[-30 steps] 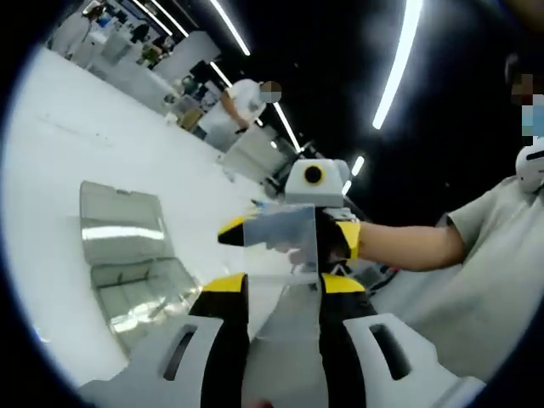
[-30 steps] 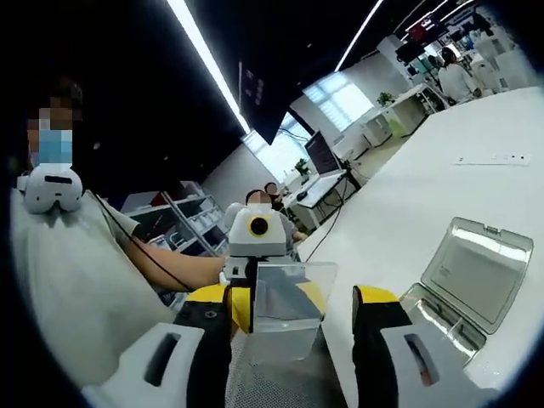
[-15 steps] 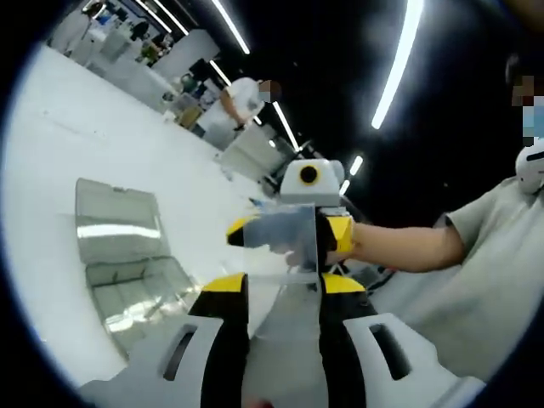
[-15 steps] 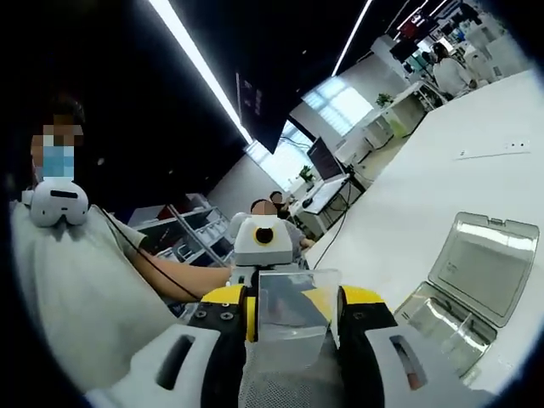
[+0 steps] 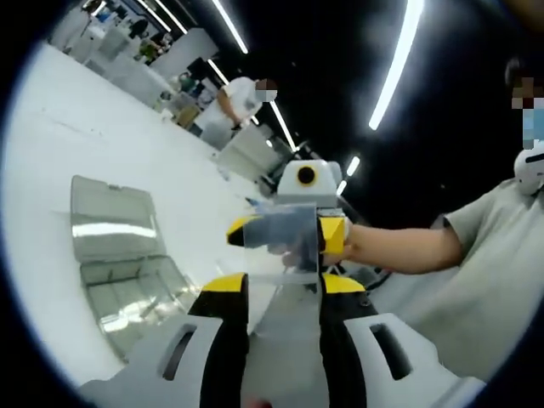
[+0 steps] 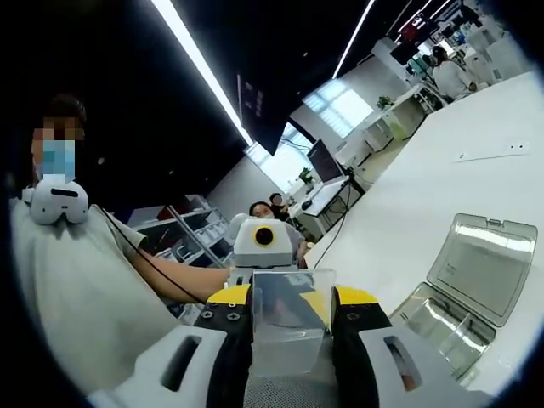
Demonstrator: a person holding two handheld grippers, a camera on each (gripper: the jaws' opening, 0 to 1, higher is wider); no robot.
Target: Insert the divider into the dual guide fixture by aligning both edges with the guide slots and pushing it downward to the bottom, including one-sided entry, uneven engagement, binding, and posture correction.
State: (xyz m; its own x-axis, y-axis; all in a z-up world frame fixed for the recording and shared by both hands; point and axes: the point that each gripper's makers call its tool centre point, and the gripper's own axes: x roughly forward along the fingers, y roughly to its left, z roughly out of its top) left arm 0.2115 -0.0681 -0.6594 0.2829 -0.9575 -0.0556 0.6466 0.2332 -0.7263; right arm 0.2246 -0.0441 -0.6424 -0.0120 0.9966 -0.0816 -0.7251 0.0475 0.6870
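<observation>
No text, label, brand or number can be read in either view. In the right gripper view, a red hanging sign (image 6: pixel 418 24) far off near the ceiling carries pale marks that may be digits, but they are too small and blurred to make out. A dark panel (image 6: pixel 257 106) hanging from the ceiling in the same view bears faint marks, also unreadable. On the white table (image 6: pixel 425 195), a small flat strip (image 6: pixel 491 153) shows tiny dots that cannot be told as writing. The clear plastic case (image 5: pixel 119 255) in the left gripper view shows only glare, no print.
</observation>
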